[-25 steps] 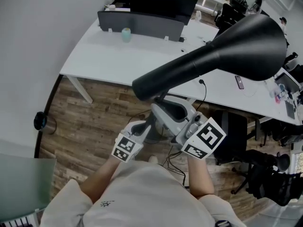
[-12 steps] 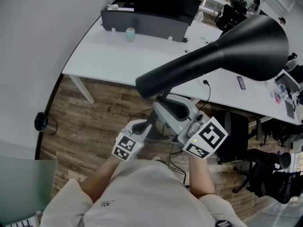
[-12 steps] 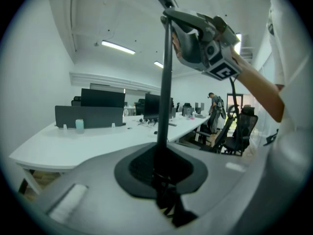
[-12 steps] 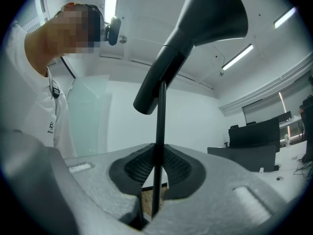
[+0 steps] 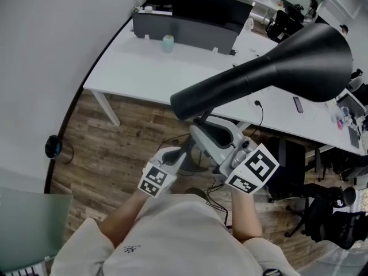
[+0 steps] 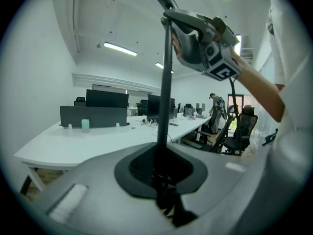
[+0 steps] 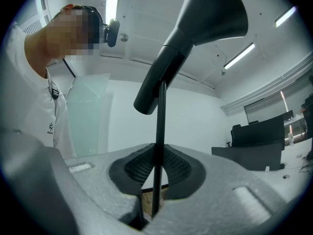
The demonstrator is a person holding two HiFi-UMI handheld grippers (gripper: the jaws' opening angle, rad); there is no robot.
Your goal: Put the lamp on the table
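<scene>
— Right gripper view: what do the fingers [image 7: 182, 170] have?

— They pinch the thin black pole [image 7: 159, 116] of the lamp [image 5: 276, 68]. The right gripper [image 7: 155, 180] has its ribbed pads pressed to either side of it, and the black cone shade [image 7: 210, 13] flares overhead.

— And the left gripper [image 6: 161, 165]?

— Its jaws close on the same pole, lower down, with a dark cable [image 6: 168, 204] bunched just in front of them. Its view shows the right gripper higher up the pole.

— So where is the lamp?

— In the air over the wood floor [image 5: 115, 148], just short of the white table [image 5: 144, 73] and not on it.

— What stands around?

— On the table there is a dark grey divider [image 5: 184, 30] with a monitor [image 5: 210, 4] behind it. A pale green cup [image 5: 168, 42] stands before the divider, and a phone [image 5: 298, 104] lies off to the right. Black office chairs [image 5: 287, 165] crowd the table's edge on the right, and a slanted table leg [image 5: 106, 105] stands on the left. A round black object [image 5: 53, 146] sits on the floor by the wall.

— Anything blocking?

— In the head view the shade covers part of the table's near edge.
</scene>
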